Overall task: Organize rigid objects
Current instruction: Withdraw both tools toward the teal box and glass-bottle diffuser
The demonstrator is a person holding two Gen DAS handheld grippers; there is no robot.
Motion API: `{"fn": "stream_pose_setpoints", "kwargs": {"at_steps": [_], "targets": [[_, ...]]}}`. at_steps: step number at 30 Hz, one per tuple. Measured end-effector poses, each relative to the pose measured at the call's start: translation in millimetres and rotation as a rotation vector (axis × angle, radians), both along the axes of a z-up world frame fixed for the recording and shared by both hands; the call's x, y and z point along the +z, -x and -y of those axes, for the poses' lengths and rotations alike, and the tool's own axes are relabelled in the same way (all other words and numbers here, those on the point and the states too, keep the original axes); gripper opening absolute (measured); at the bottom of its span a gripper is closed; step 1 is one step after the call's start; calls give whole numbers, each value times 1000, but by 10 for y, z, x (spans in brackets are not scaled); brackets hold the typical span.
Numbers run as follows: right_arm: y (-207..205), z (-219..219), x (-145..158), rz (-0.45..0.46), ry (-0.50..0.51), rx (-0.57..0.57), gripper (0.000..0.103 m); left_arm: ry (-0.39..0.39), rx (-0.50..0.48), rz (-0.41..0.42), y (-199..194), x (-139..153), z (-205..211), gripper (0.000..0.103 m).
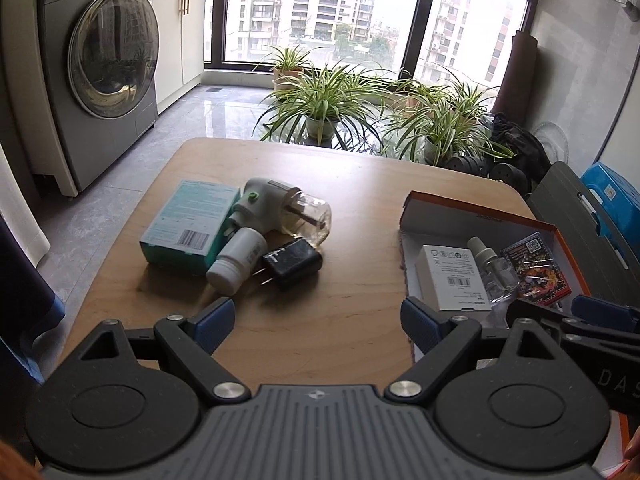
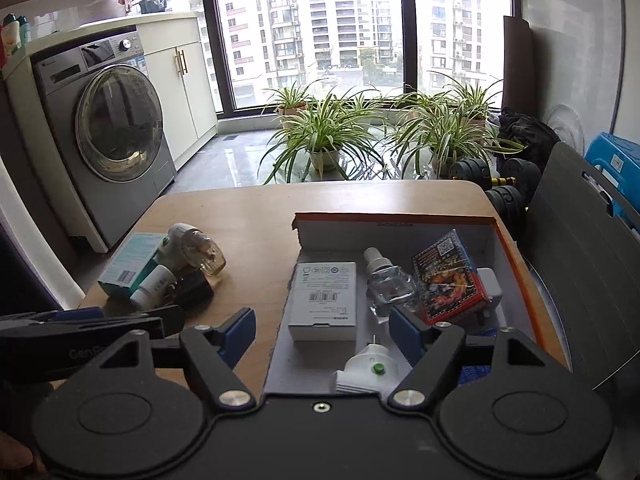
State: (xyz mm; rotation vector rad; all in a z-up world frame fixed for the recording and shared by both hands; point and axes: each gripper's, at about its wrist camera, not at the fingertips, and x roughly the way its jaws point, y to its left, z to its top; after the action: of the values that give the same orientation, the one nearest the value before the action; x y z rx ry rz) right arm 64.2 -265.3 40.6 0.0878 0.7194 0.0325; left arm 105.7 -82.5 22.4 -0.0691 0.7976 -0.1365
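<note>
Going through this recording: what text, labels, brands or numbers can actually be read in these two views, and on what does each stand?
"DAS": cut-off white letters on the black right gripper body, in the left wrist view.
"GenR": cut-off grey letters on the black left gripper body, in the right wrist view.
Teal cardboard box: barcode and print, too small.
White flat box: barcode, icons, print, too small.
Red patterned packet: QR code, print blurred.

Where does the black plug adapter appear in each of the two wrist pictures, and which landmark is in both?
Left wrist view: the black plug adapter lies left of centre on the table, at the near right end of the loose cluster.
Right wrist view: the adapter sits at lower left, partly hidden behind the white bottle.
Shared landmark: the washing machine, upper left in both.
</note>
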Motion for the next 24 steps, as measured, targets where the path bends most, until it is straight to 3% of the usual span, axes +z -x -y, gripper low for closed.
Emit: {"fn": "stream_pose_setpoints", "kwargs": {"at_steps": [14,24], "targets": [[-16,-392,-86,-27,17,87,87,7,113,-18,61,-121,-623,93],[-83,-446,-146,-40,25,100,87,-17,143,-19,-252,-170,-913,93]]}}
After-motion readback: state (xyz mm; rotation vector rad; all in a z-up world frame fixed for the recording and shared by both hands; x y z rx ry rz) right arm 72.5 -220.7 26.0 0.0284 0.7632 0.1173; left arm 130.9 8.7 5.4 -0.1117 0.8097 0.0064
